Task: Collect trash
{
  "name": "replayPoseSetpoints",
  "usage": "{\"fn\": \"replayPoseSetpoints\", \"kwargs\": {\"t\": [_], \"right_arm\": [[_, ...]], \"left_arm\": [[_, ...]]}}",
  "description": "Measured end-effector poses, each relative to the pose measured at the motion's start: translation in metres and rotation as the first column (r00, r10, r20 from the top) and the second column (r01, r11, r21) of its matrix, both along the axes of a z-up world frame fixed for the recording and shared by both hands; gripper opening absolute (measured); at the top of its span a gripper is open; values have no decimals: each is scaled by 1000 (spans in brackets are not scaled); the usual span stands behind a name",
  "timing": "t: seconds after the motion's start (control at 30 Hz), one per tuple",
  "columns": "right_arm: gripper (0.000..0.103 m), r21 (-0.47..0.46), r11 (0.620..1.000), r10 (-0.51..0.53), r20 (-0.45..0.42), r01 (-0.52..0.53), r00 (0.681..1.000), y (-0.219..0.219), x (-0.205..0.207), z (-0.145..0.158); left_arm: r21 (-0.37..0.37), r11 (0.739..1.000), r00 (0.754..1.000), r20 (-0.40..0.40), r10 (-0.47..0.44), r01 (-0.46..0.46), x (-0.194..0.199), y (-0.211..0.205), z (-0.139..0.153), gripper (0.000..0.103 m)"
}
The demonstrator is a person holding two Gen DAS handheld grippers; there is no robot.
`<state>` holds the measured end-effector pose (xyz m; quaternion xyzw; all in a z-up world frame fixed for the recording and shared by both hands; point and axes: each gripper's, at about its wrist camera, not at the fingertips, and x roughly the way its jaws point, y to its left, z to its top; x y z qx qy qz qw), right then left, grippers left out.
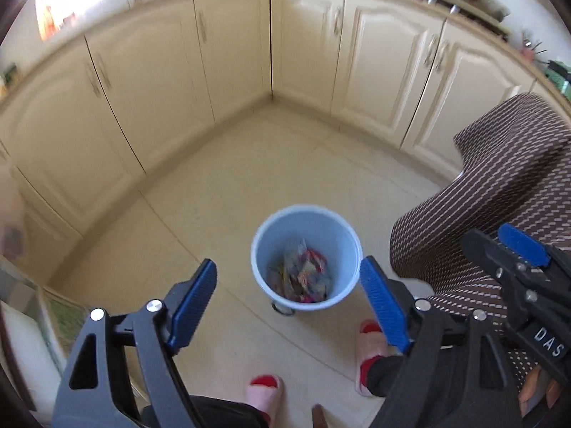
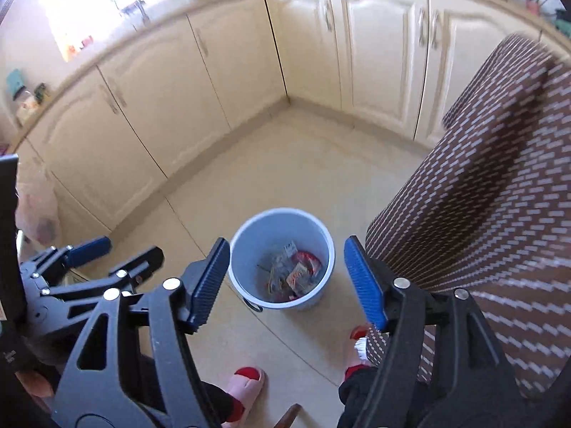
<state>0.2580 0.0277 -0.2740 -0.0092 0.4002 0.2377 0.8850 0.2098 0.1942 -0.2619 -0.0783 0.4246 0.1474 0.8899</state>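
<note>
Both grippers, left [image 1: 289, 296] and right [image 2: 287, 278], hover spread-fingered and empty above the blue bin [image 1: 257, 249], probably holding wrappers.

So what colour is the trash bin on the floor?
Light blue; the trash bin shows best in the right wrist view.

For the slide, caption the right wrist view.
Open right claw above a blue bin of wrappers on a kitchen floor.

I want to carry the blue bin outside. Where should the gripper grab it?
Probably the bin's thin top rim, coming straight down from above. It stands upright and open on the floor, so one finger can slip inside and one outside the wall. Both the left gripper and right gripper are open above it.
</note>
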Motion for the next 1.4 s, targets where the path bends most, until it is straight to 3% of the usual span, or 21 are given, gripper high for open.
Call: {"fn": "replayPoseSetpoints", "kwargs": {"t": [0.23, 0.37, 0.57, 0.67, 0.9, 1.17, 1.4], "right_arm": [[75, 56, 998, -31, 143, 24, 989, -46, -67, 76], [79, 63, 995, -89, 271, 74, 958, -77, -107, 118], [85, 77, 990, -142, 418, 120, 897, -108, -156, 169], [86, 101, 988, -152, 461, 119, 874, -120, -180, 188], [89, 132, 984, -173, 556, 119, 813, -145, -221, 219], [91, 159, 976, -217, 616, 150, 757, -168, -252, 232], [91, 173, 971, -237, 626, 164, 743, -181, -255, 232]], "left_arm": [[85, 996, 982, 185, -29, 13, -60, -43, 89, 89], [117, 992, 965, 251, -70, 41, -91, -73, 125, 90], [132, 988, 915, 383, -124, 79, -137, -109, 175, 91], [159, 984, 876, 459, -147, 82, -163, -123, 198, 93], [203, 977, 802, 571, -173, 66, -204, -151, 232, 94], [235, 970, 771, 607, -192, 56, -219, -176, 246, 95], [244, 967, 754, 621, -215, 75, -226, -190, 250, 95]]}}
